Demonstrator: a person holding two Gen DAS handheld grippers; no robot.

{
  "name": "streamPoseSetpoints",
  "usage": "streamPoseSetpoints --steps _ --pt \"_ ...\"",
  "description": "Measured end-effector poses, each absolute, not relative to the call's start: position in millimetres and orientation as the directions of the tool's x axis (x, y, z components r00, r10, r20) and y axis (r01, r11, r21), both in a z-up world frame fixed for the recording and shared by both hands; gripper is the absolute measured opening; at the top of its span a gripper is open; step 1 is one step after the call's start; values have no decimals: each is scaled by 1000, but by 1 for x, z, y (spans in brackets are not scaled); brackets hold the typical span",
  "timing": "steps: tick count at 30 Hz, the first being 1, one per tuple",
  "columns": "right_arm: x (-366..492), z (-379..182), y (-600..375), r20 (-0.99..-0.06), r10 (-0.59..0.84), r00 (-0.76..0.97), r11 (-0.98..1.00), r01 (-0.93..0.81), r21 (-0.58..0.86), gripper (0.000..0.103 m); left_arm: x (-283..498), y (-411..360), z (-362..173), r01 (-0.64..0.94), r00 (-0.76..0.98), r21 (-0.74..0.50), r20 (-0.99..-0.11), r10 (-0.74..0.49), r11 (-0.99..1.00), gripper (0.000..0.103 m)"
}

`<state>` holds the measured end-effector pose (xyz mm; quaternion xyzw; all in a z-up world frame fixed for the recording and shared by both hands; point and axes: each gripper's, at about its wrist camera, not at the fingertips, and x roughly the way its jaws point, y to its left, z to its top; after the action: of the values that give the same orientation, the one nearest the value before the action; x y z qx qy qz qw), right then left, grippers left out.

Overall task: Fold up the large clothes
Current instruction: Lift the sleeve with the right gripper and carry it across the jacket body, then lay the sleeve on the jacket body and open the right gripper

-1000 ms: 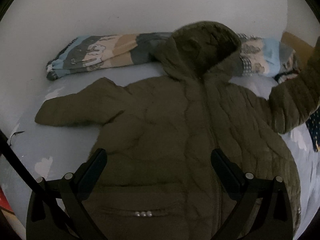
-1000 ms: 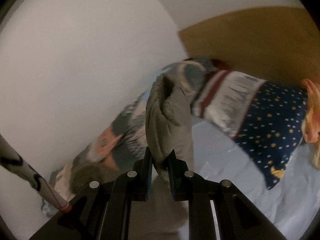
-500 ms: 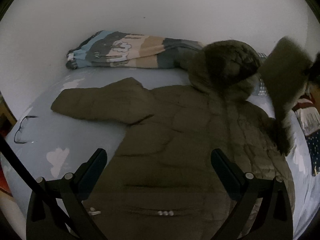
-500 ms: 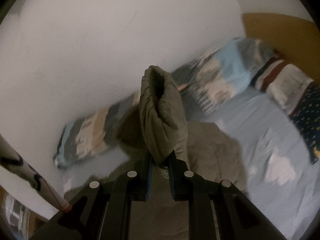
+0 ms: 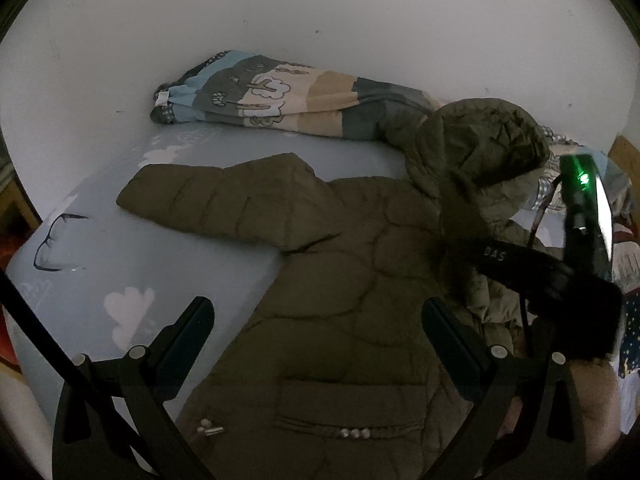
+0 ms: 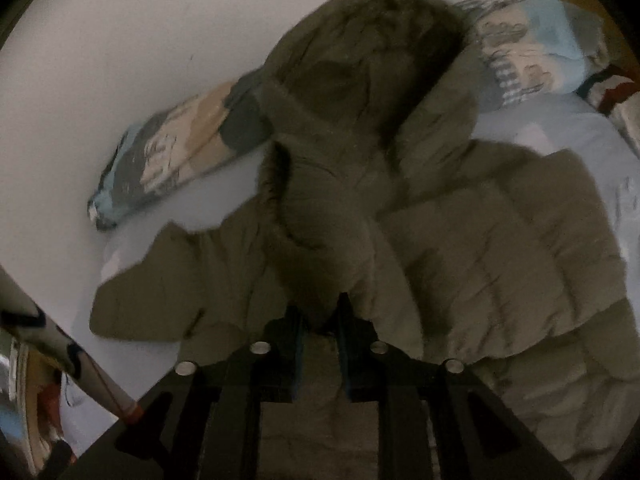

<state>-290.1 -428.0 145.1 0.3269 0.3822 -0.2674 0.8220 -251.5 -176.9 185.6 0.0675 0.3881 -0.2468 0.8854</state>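
An olive quilted hooded jacket (image 5: 352, 280) lay front-up on a pale blue bed (image 5: 168, 272), filling the centre and lower part of the left wrist frame. One sleeve (image 5: 224, 196) extended flat toward the left of the frame, and the hood (image 5: 476, 148) sat at the upper right against a rolled patterned blanket (image 5: 280, 96) along the white wall (image 5: 320, 8). The left gripper (image 5: 318, 336) hovered over the jacket's lower half with its fingers (image 5: 188, 340) spread wide and holding nothing. The right gripper (image 6: 320, 316) had its fingers (image 6: 290, 332) narrowed on the other sleeve (image 6: 320, 216), which was folded inward across the jacket's chest, at the centre of the right wrist frame. A pair of glasses (image 5: 56, 240) lay on the sheet at the left edge of the left wrist frame.
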Motion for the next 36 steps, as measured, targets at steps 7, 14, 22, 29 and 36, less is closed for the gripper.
streamPoseSetpoints --steps 7,14,22,29,36 --pt "-316 182 -434 -752 -158 640 727 591 350 66 -251 -185 177 486 558 -80 -737 -380 870 103" --pt "-380 182 -515 -796 -394 459 554 810 193 66 -250 -195 161 493 523 -67 -774 -357 867 103" --pt "-433 77 -573 -915 -310 259 370 919 135 66 -249 -218 136 532 448 -50 -830 -332 845 103" --pt "-428 96 -556 -901 -349 257 417 904 96 67 -245 -222 116 529 380 -53 -878 -292 847 103" --pt "-433 132 -454 -883 -286 371 525 832 179 67 -244 -224 84 550 307 4 -931 -198 835 103"
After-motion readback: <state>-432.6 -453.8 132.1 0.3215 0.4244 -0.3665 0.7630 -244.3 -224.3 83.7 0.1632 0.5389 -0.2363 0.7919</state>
